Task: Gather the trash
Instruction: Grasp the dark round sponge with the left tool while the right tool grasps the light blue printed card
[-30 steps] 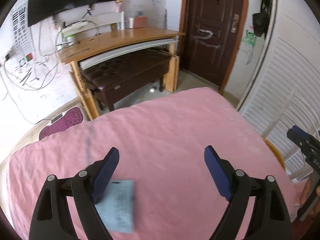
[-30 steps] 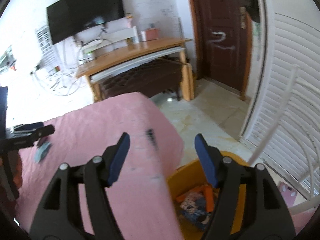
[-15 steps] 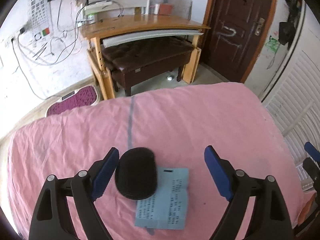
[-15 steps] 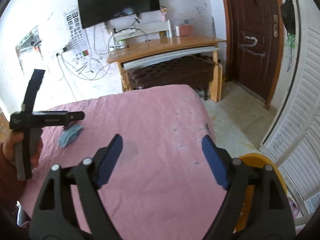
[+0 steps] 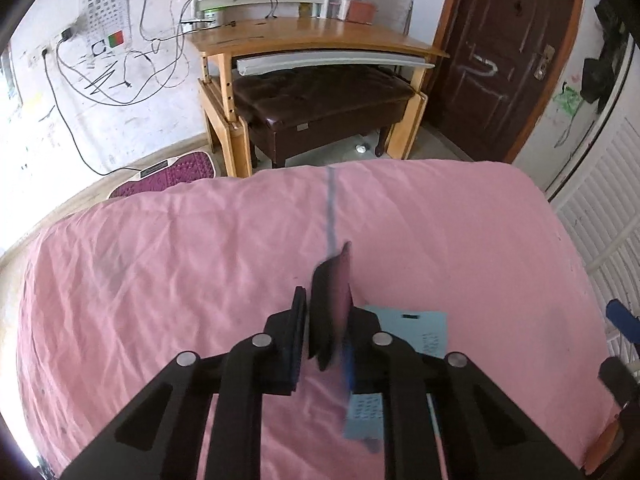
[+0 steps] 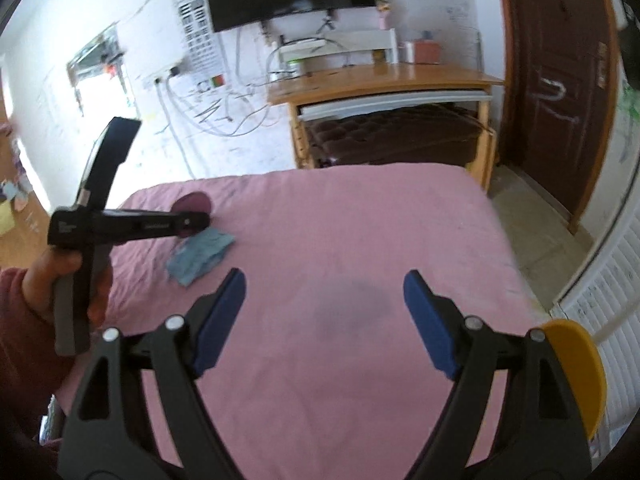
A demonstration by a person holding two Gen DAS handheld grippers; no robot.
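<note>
My left gripper [image 5: 322,320] is shut on a dark round pad [image 5: 334,300], held on edge above the pink bed [image 5: 160,260]. It shows as a maroon disc [image 6: 192,208] in the right wrist view, at the tip of the left gripper [image 6: 192,222]. A light blue paper slip [image 5: 404,360] lies on the bed just right of and under the left fingers; it also shows in the right wrist view [image 6: 200,254]. My right gripper [image 6: 324,316] is open and empty over the bed's middle.
A yellow bin [image 6: 576,372] stands at the bed's right side by white louvred doors [image 6: 608,312]. Beyond the bed's far edge stand a wooden desk [image 5: 316,40] with a brown bench [image 5: 320,104] under it, and a dark door [image 5: 504,56].
My left gripper was open around the dark pad and has closed on it, turning it on edge. My right gripper has swung left from the bin to over the bed.
</note>
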